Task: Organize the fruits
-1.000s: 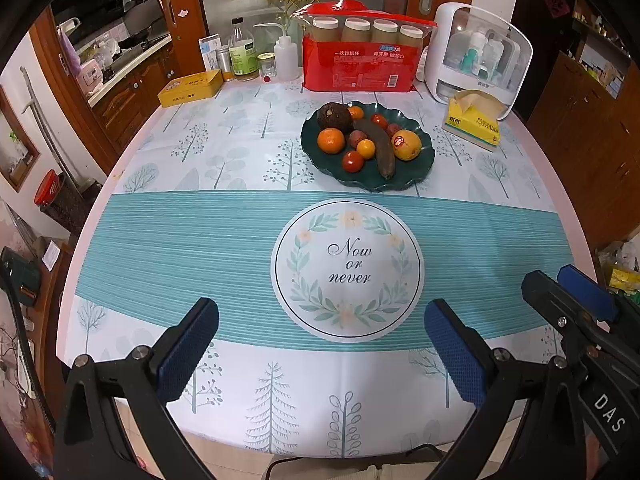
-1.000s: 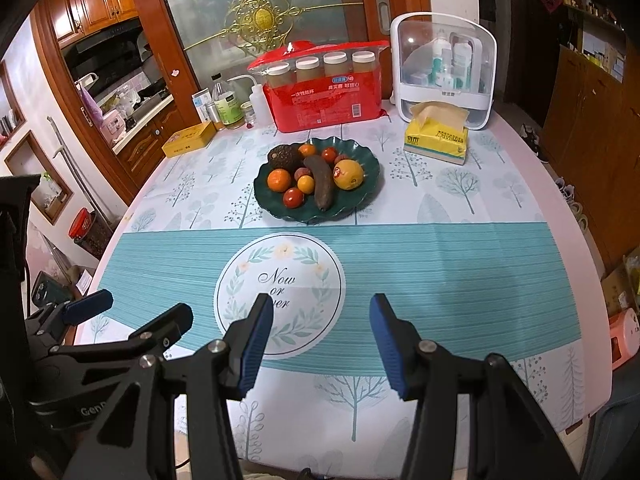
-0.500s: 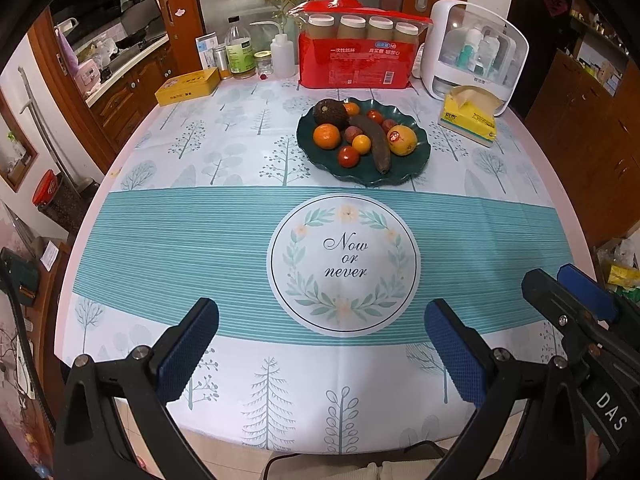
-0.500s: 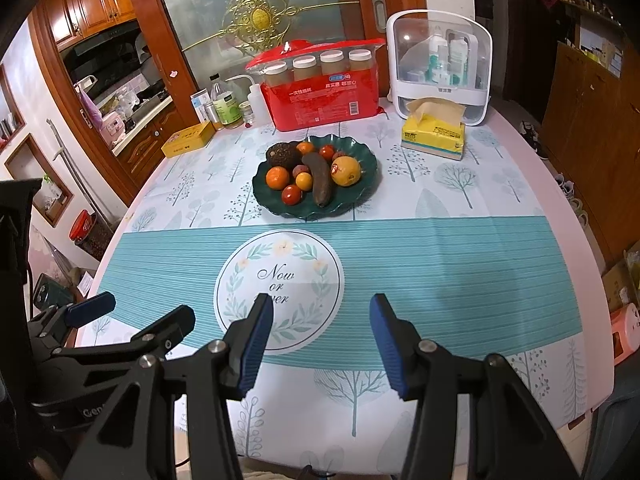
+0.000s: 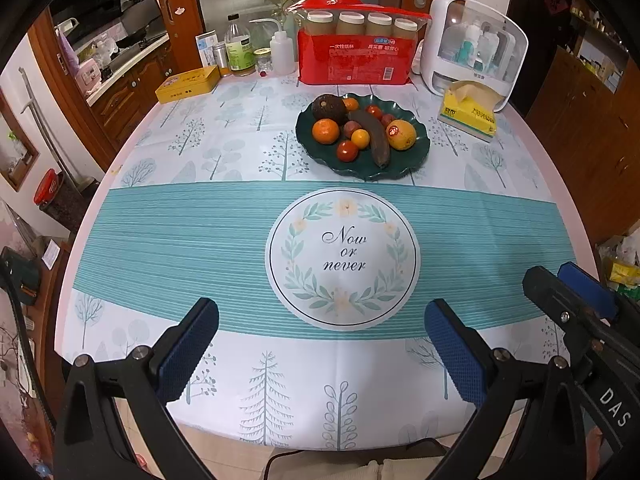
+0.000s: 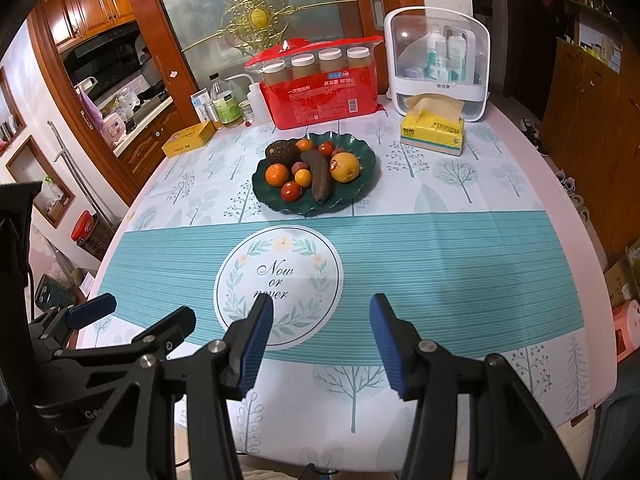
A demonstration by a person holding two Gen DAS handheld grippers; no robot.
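Fruit heaped on dish, apparently untouched; left gripper and right gripper gaping, holding nothing.

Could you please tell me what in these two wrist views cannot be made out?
- Small fruit behind the brown banana on the green plate: left wrist view, partly hidden.
- Sticker on the yellow fruit: too small to read.
- Left tool: right wrist view, cut by the left edge.

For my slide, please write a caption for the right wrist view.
Open right gripper above the tablecloth, facing a green plate of mixed fruit.
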